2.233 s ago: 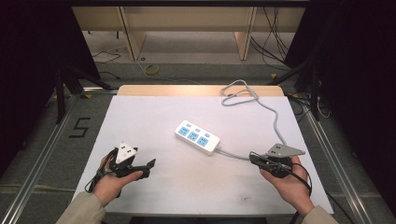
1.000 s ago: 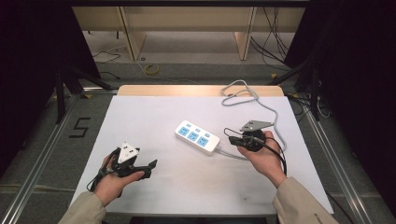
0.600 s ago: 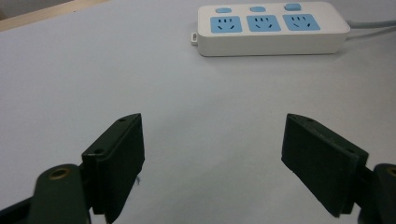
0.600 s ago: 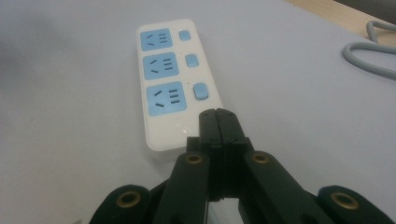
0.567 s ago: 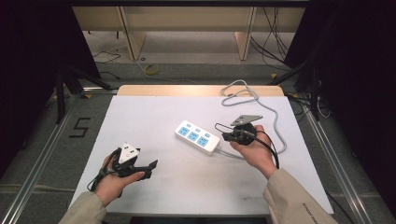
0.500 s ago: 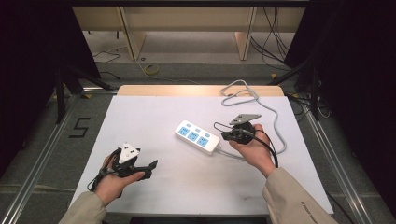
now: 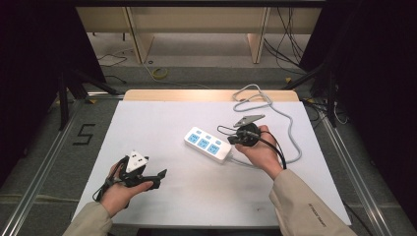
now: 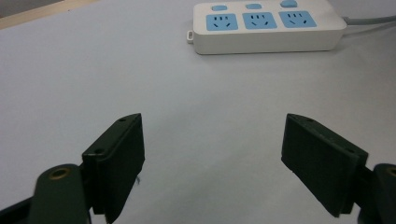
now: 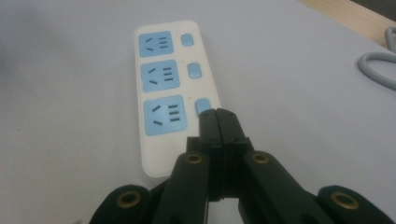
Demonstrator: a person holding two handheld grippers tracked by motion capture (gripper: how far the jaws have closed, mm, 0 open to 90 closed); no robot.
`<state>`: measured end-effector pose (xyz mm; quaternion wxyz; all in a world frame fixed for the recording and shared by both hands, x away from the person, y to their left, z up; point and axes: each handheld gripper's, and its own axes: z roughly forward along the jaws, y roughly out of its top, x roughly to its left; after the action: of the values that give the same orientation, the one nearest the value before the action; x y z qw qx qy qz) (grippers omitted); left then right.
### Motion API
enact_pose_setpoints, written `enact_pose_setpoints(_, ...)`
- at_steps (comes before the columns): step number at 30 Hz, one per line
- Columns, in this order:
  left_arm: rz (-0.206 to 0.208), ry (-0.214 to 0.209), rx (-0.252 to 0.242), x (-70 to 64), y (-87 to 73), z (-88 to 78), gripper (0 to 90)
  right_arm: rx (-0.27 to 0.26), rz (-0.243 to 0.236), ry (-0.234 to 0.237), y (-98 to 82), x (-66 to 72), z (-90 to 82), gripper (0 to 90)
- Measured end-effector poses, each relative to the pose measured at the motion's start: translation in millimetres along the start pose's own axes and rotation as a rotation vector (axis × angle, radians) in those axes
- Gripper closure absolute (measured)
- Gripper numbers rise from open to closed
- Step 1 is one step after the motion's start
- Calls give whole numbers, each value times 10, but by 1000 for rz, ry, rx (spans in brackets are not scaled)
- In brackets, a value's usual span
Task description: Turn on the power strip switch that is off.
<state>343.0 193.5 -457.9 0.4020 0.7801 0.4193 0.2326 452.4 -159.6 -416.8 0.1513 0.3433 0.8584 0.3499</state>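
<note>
Black-jawed, your right tool (image 9: 218, 113) is closed over the power strip's (image 9: 169, 88) nearest switch (image 9: 202, 105); your left tool (image 8: 212, 161) rests wide open.

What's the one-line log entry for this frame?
right claw: shut, tips at power strip switch | left claw: open, idle

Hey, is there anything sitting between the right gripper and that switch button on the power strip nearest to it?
Nothing visible. The right gripper, jaws shut, has its tips right at the nearest blue switch on the power strip.
</note>
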Motion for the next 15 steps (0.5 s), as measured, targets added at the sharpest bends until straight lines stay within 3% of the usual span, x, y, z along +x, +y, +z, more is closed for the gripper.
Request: enact_pose_setpoints(15,4,-3,4,-1,0,5,209,32,-6,8,92,-5,119,900)
